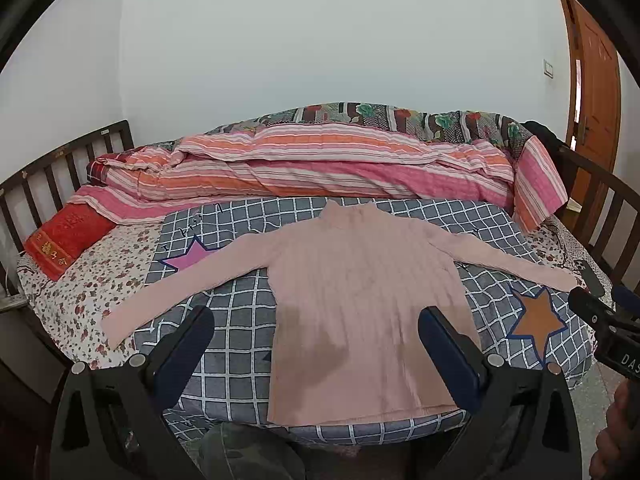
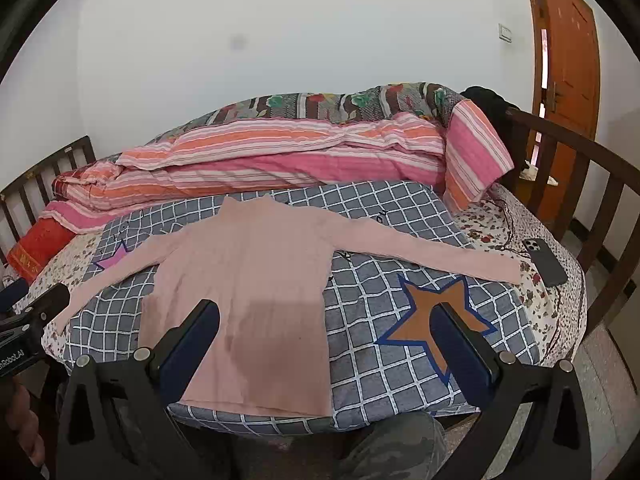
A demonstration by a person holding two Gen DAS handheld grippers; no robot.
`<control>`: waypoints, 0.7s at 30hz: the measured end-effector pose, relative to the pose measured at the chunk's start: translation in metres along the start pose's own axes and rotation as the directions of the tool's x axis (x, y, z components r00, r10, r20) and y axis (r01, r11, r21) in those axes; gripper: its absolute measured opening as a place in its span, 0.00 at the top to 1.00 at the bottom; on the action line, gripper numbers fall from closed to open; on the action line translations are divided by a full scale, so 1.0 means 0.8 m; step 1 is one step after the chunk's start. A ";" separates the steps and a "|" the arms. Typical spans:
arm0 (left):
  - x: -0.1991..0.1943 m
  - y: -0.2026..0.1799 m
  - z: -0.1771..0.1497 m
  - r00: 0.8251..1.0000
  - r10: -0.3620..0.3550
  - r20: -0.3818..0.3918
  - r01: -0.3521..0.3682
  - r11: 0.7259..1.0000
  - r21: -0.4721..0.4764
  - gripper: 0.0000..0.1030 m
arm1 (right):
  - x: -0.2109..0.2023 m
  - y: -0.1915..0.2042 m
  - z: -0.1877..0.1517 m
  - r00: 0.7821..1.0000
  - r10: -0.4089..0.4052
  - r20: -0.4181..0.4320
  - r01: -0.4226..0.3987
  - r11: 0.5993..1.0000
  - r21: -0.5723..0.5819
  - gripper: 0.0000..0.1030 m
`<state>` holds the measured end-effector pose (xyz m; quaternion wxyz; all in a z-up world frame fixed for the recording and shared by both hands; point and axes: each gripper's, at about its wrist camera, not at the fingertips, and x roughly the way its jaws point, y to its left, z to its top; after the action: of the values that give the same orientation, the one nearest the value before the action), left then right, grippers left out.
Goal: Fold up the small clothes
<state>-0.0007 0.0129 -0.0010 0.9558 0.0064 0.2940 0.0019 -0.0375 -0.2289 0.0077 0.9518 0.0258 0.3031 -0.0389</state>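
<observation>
The bed fills the view ahead of both grippers, w/ dark wooden rails at its left and right ends and a wall behind. A striped pink-orange quilt is bunched along the far side, so the near half is the flat working area. Over that half lies a grey checked sheet w/ a pink star far-left and an orange star to the right. A red pillow sits at the far left edge; a dark phone lies near the right edge, just beyond the sleeve's cuff.

The pink sweater lies flat on the checked sheet, collar pointing away, hem nearest the bed's near edge, both sleeves spread out sideways. Ribbed knit, faint dark patch low on the body.

Left gripper: fingers wide apart, holding nothing, hovering over the sweater's lower body; its left finger is over the sheet, its right over the sweater's right edge. Right gripper: also wide open and empty, left finger over the sweater's lower part, right finger over the orange star.
</observation>
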 end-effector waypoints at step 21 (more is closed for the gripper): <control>-0.002 0.005 -0.002 1.000 -0.004 -0.005 0.004 1.000 -0.018 0.00 | -0.009 0.013 0.002 1.000 0.016 0.014 -0.015 1.000 -0.022 0.00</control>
<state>-0.0033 0.0171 -0.0015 0.9550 -0.0029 0.2966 0.0028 -0.0416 -0.2183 0.0138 0.9544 0.0174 0.2966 -0.0284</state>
